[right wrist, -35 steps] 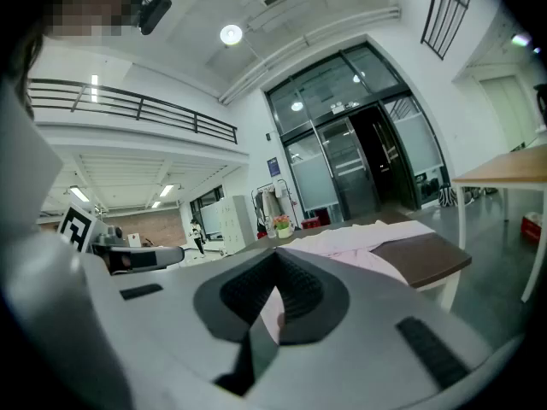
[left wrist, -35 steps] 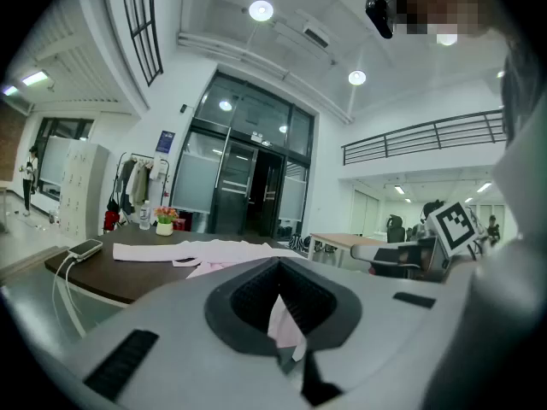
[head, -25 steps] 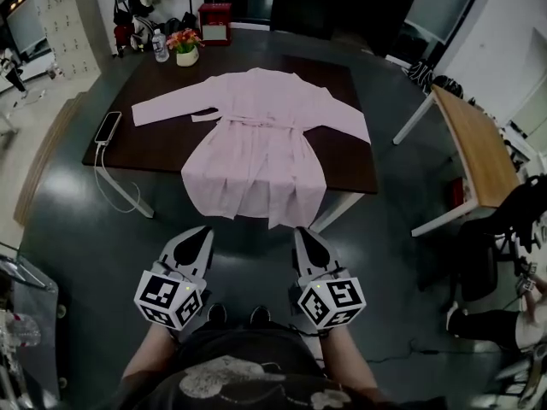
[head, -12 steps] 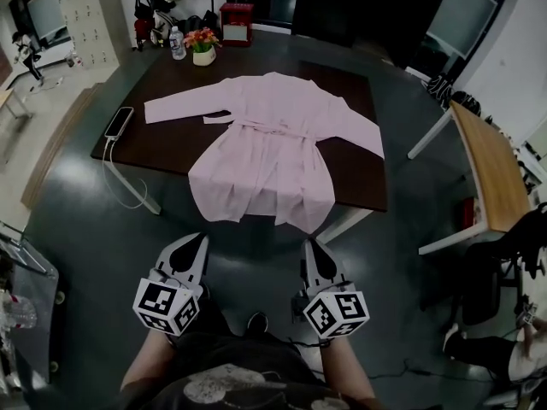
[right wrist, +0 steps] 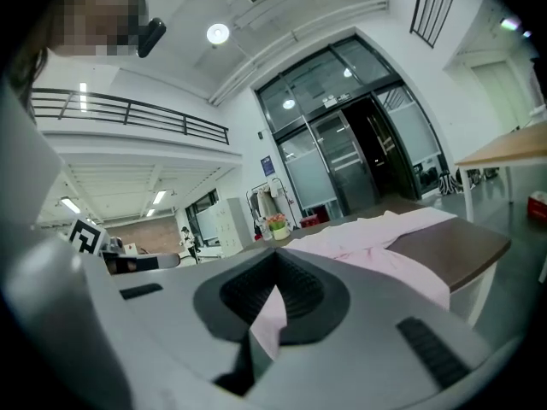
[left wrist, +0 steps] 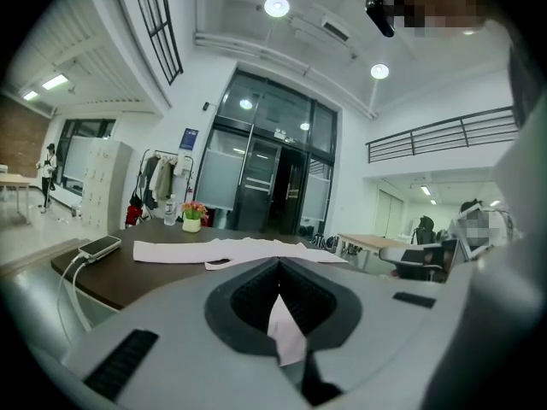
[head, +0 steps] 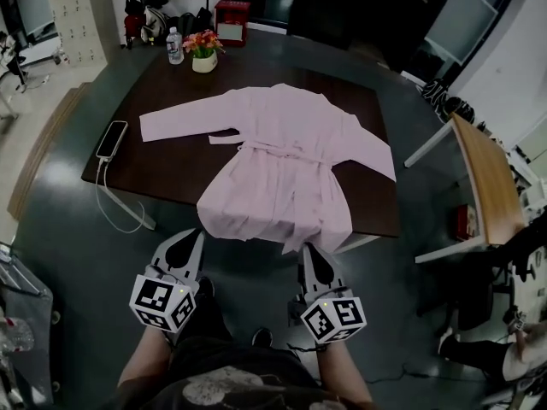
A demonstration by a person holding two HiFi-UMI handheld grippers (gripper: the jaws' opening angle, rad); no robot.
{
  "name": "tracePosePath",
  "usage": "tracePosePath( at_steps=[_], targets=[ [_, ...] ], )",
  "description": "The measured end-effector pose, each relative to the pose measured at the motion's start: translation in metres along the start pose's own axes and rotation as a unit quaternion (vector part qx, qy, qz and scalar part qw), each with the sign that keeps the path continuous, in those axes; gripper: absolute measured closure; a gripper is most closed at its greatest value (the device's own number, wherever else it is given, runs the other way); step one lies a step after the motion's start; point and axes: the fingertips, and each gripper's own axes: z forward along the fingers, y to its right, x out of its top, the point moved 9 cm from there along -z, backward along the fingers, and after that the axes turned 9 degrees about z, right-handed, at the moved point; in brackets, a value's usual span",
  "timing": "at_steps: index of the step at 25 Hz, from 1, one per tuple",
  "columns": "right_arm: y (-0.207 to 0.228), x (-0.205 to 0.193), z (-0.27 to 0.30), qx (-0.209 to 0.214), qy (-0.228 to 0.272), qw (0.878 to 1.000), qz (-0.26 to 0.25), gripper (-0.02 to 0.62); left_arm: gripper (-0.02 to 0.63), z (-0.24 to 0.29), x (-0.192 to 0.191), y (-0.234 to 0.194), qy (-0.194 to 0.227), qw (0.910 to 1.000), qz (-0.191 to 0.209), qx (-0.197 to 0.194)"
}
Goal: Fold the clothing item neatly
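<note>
A pale pink robe (head: 286, 165) lies spread flat on the dark brown table (head: 171, 156), sleeves stretched out to both sides and a belt across the waist. Its hem hangs over the table's near edge. My left gripper (head: 195, 233) and right gripper (head: 308, 248) are held side by side near my body, just short of that edge, both shut and empty. The right tip is just below the hem. In the left gripper view the robe (left wrist: 248, 248) shows past the closed left gripper (left wrist: 278, 267). In the right gripper view the robe (right wrist: 376, 237) drapes beyond the closed right gripper (right wrist: 275, 259).
A phone (head: 112, 138) with a cable lies at the table's left edge. A flower pot (head: 203, 51) and a water bottle (head: 174, 46) stand at the far end, a red box (head: 232, 20) behind them. A wooden table (head: 483, 186) stands to the right.
I have come closer to the table, so the robe's hem now lies just ahead of the gripper tips. Both grippers stay shut and level with each other.
</note>
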Motion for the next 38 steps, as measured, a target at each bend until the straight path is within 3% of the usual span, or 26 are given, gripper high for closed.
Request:
tracePosePath(
  at_steps=[4,12,16,21,24,30,34,38],
  targets=[
    [-0.021,-0.004,0.070,0.003,0.009,1.000,0.022,0.604,0.597,0.026,0.006,-0.057,-0.004,0.9997,-0.004,-0.024],
    [-0.067,-0.010,0.160,-0.019,-0.003,1.000,-0.004,0.604,0.597,0.059,0.011,-0.149,-0.025,0.9984,-0.005,-0.049],
    [-0.069,-0.013,0.180,-0.032,-0.012,0.999,0.001,0.604,0.597,0.081,0.011,-0.170,-0.035,0.9976,-0.005,-0.059],
    [-0.050,-0.004,0.200,-0.031,-0.017,0.999,0.000,0.604,0.597,0.108,0.016,-0.168,-0.032,0.9978,-0.006,-0.058],
    [-0.046,0.004,0.219,-0.001,-0.023,1.000,-0.015,0.604,0.595,0.117,0.023,-0.166,-0.032,0.9989,-0.003,-0.034],
    [-0.043,0.008,0.257,0.070,-0.056,0.995,-0.041,0.604,0.595,0.118,0.029,-0.176,-0.038,0.9977,0.010,0.055],
    [-0.054,0.001,0.284,0.110,-0.084,0.989,-0.042,0.604,0.595,0.114,0.031,-0.187,-0.025,0.9963,0.018,0.080],
    [-0.079,-0.015,0.315,0.140,-0.113,0.983,-0.043,0.604,0.597,0.114,0.020,-0.212,-0.040,0.9934,0.010,0.107]
  ],
)
